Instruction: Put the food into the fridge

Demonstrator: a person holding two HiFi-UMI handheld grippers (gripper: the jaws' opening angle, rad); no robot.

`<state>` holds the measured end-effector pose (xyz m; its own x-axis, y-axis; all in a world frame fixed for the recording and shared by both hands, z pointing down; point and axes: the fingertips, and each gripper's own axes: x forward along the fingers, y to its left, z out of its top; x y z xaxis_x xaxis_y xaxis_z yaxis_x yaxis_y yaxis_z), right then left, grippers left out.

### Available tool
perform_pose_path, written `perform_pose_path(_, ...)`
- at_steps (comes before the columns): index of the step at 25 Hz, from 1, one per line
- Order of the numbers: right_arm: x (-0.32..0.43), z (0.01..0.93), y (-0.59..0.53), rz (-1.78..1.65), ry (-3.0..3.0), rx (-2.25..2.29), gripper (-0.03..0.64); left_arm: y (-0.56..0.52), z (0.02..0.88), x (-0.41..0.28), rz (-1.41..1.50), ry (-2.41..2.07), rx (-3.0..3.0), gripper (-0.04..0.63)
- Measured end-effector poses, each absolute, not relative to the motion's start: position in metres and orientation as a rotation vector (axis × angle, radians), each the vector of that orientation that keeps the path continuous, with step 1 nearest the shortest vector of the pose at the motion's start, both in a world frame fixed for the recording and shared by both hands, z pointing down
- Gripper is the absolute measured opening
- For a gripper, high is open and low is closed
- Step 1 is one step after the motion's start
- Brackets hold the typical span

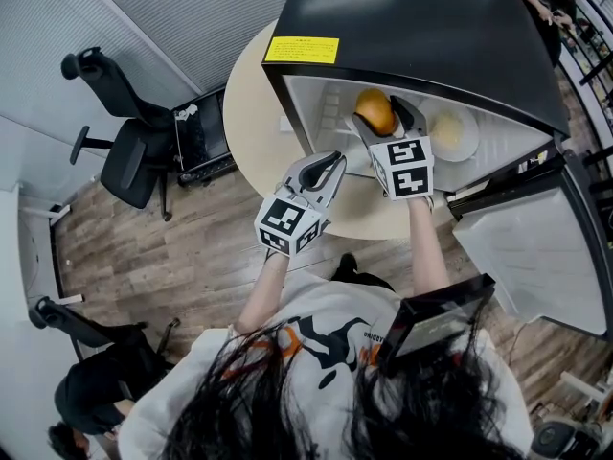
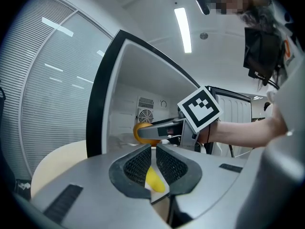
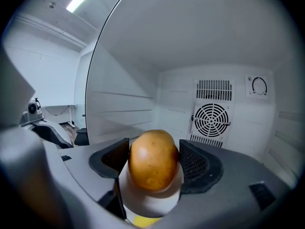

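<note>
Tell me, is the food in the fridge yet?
Nearly. The fridge stands open and a plate already sits inside. The right gripper has its fingers shut on a round brown food, inside the fridge. The left gripper is shut, empty, outside. Still to do: let go, close the fridge.

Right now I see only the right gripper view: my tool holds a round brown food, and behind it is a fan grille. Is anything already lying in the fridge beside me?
Observer: Yes. In the head view a pale plate lies inside the fridge, just to the right of your right tool.
Operator: And where is the left tool?
Observer: The left tool is outside the fridge, over the round table. Its jaws are close together with no food between them.
Operator: Is the door in my way?
Observer: No. The door stands open at the right, apart from both tools.
</note>
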<state>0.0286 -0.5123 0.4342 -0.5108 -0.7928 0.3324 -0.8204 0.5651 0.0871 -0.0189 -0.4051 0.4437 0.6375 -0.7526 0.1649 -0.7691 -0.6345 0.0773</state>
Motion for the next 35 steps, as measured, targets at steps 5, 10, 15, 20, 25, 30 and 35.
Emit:
perform_pose_path(5, 0.027, 0.434, -0.513, 0.101, -2.456, 1.321, 0.333, -0.403, 0.445, -0.019, 0.179, -1.268, 2.709, 0.026)
perform_pose_path(10, 0.030, 0.420, -0.510, 0.140, -2.519, 1.350, 0.333, -0.399, 0.445, -0.018, 0.181, -1.266, 2.715, 0.026)
perform_pose_path(15, 0.033, 0.404, -0.501, 0.143, -2.546, 1.381, 0.333, -0.394, 0.441, -0.021, 0.175, -1.273, 2.720, 0.026)
perform_pose_path(20, 0.037, 0.383, -0.485, 0.174, -2.617, 1.426, 0.333, -0.388, 0.438, -0.027, 0.164, -1.290, 2.717, 0.026)
perform_pose_path(25, 0.038, 0.371, -0.463, 0.208, -2.686, 1.427, 0.333, -0.379, 0.436, -0.028, 0.154, -1.285, 2.723, 0.026)
perform_pose_path(30, 0.034, 0.376, -0.439, 0.274, -2.712, 1.419, 0.333, -0.365, 0.435, -0.030, 0.141, -1.273, 2.729, 0.026)
perform_pose_path(35, 0.022, 0.387, -0.414, 0.330, -2.720, 1.391, 0.331, -0.351, 0.428, -0.039, 0.112, -1.283, 2.731, 0.026)
